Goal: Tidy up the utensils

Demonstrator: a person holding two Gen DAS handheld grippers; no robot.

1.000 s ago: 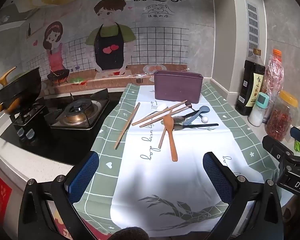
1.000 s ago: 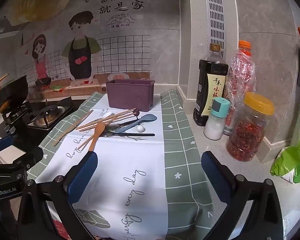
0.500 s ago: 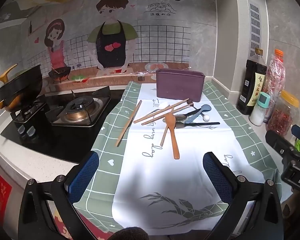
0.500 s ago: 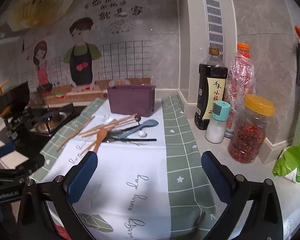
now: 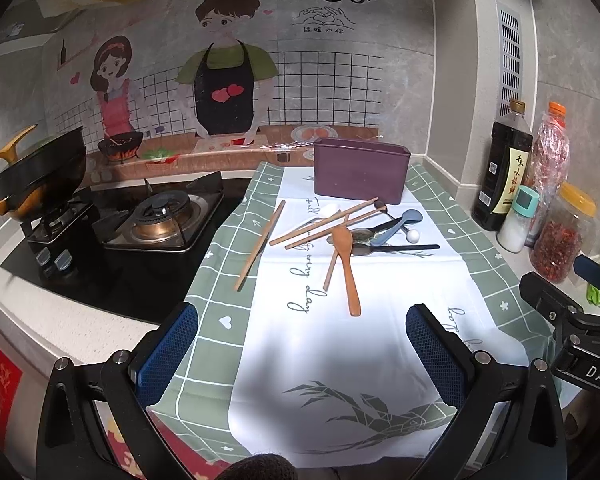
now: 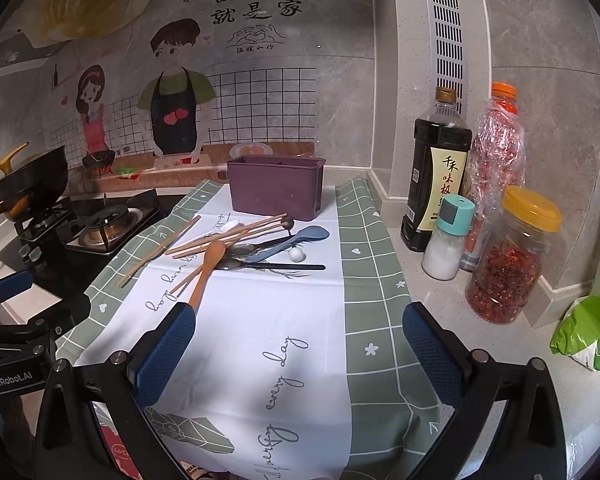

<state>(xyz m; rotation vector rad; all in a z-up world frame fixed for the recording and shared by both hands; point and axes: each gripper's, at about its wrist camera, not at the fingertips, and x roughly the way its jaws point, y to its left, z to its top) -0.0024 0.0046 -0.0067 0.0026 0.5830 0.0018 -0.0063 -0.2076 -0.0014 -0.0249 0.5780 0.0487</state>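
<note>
A green cloth [image 5: 452, 216] with white grid lines and a white middle; a purple box [image 5: 358, 172]; an orange-brown wooden spoon [image 5: 346, 258]; a blue-grey spoon [image 6: 300, 238].

Grey stone wall [image 6: 540, 20] showing a cartoon cooking picture [image 5: 220, 80], white slotted vent [image 6: 446, 36] sitting high, light shining on the speckled white counter [image 6: 440, 300]

So for readable stuff we've got: the wall sticker [image 6: 256, 8] says 有你在的地方就是家, with smaller characters under the heart-hands that we can't make out. The dark sauce bottle [image 6: 436, 184] label shows 千禾. The cloth [image 6: 276, 360] has cursive "every day". The left hand-held gripper [image 6: 8, 376] reads "GenRobot.AI", and the right hand-held gripper [image 5: 596, 372] shows "DAS".
</note>
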